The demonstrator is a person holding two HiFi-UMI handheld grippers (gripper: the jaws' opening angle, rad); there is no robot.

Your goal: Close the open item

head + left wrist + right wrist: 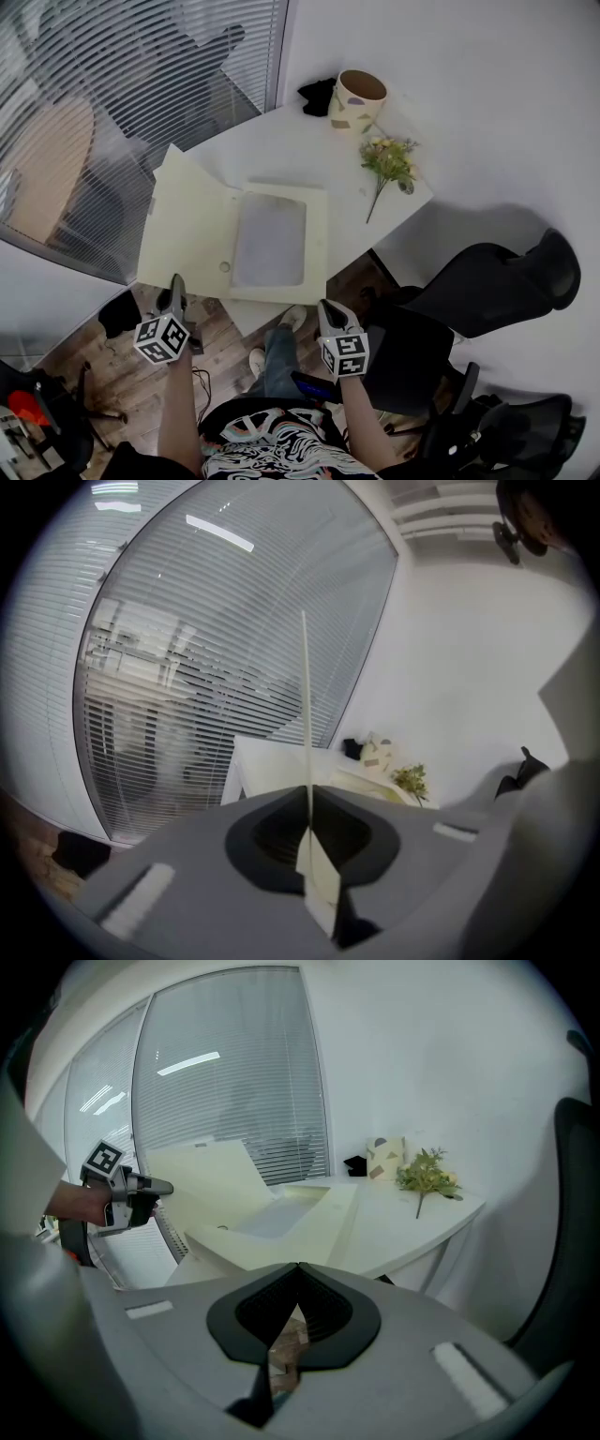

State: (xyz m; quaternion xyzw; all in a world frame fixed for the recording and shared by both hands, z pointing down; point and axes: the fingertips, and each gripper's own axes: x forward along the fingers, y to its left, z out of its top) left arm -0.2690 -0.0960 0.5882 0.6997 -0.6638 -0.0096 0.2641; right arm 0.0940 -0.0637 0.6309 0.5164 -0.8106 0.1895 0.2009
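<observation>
A cream folder-like case (309, 211) lies open on the white table (281, 141), with a grey pad (270, 239) inside its base. Its wide cover (187, 225) is swung out to the left. My left gripper (175, 286) is shut on the cover's near edge. In the left gripper view the cover (306, 714) runs edge-on as a thin sheet between the closed jaws of the left gripper (310, 789). My right gripper (330, 307) hovers just short of the case's near right corner, shut and holding nothing. The right gripper view shows the right gripper (298, 1267) facing the case (281, 1213).
A patterned cup (358, 98), a black object (317, 94) and a sprig of yellow flowers (389, 159) lie at the table's far end. Black office chairs (487, 281) stand to the right. Window blinds (112, 94) run along the left.
</observation>
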